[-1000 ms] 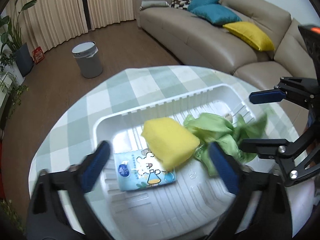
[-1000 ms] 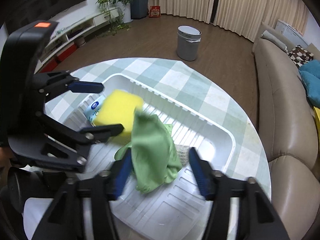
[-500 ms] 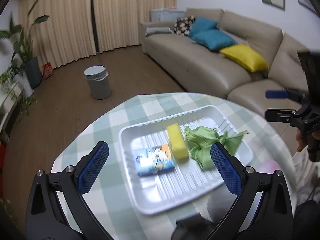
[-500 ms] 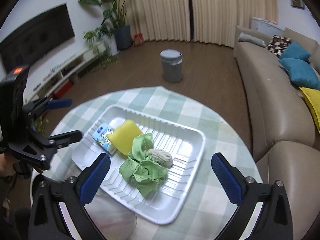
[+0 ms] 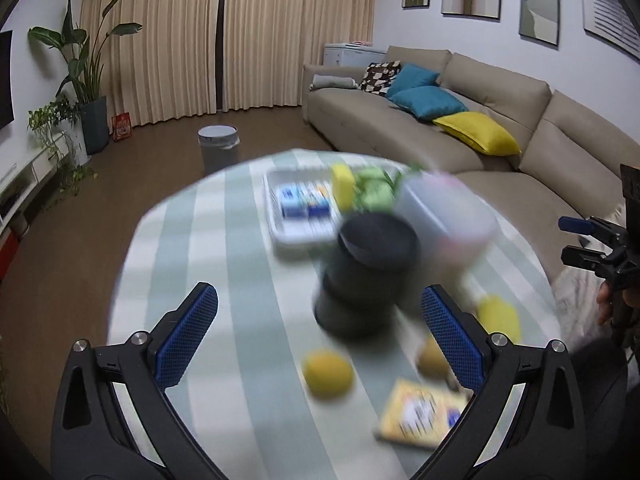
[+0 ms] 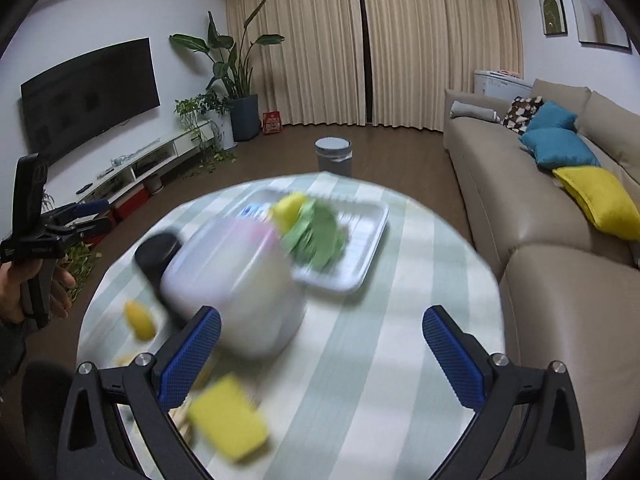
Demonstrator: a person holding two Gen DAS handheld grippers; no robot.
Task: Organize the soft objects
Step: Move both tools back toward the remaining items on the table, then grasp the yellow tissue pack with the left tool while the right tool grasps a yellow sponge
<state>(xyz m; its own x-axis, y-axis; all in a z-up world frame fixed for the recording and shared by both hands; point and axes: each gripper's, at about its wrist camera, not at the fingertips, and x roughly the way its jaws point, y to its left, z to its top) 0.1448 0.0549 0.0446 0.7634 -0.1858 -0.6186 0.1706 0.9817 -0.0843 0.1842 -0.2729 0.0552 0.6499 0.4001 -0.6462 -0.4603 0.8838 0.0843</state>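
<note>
A white tray (image 5: 280, 236) on the round checked table holds a blue tissue pack (image 5: 304, 200), a yellow sponge (image 5: 343, 182) and a green cloth (image 5: 374, 192). The tray (image 6: 360, 240), sponge (image 6: 290, 208) and cloth (image 6: 318, 236) also show in the right wrist view, blurred. My left gripper (image 5: 316, 340) is open and empty, pulled back over the near table. My right gripper (image 6: 322, 356) is open and empty, also well back from the tray.
A dark cylinder (image 5: 368, 276) and a pale tub (image 5: 448, 216) stand between the grippers and the tray. Lemons (image 5: 328, 372), a yellow packet (image 5: 424, 412) and a yellow sponge (image 6: 228, 420) lie near the front edge. A sofa (image 6: 560, 216) is to the right.
Both grippers have pulled back and up from the tray. The green cloth, held over the tray a second ago, now lies in it. More of the table has come into view.
</note>
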